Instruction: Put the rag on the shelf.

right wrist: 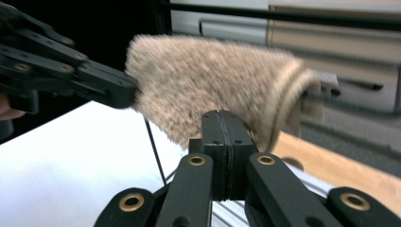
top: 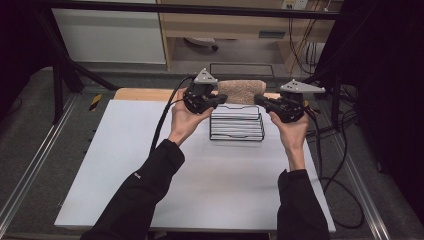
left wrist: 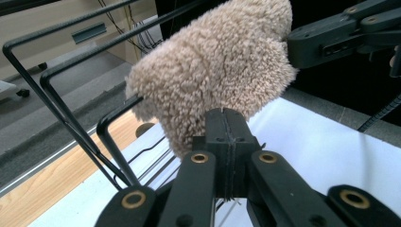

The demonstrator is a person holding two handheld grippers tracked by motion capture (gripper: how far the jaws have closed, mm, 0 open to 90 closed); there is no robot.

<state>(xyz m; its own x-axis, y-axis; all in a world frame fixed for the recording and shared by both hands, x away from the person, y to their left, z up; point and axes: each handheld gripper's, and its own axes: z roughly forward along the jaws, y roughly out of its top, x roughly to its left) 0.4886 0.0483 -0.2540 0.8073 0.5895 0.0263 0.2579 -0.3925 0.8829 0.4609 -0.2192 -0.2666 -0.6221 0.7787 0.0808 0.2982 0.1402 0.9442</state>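
1. You hold a fluffy beige towel (top: pixel 242 91) stretched between both grippers, just above the black wire rack (top: pixel 237 124).
2. Your left gripper (top: pixel 218 99) and right gripper (top: pixel 260 100) each have their fingers clamped on a towel end.
3. Keep it taut and level; lower both ends evenly onto the rack's top wires.
4. The white bench (top: pixel 200 180) sits amid grey flooring, with wooden furniture behind.
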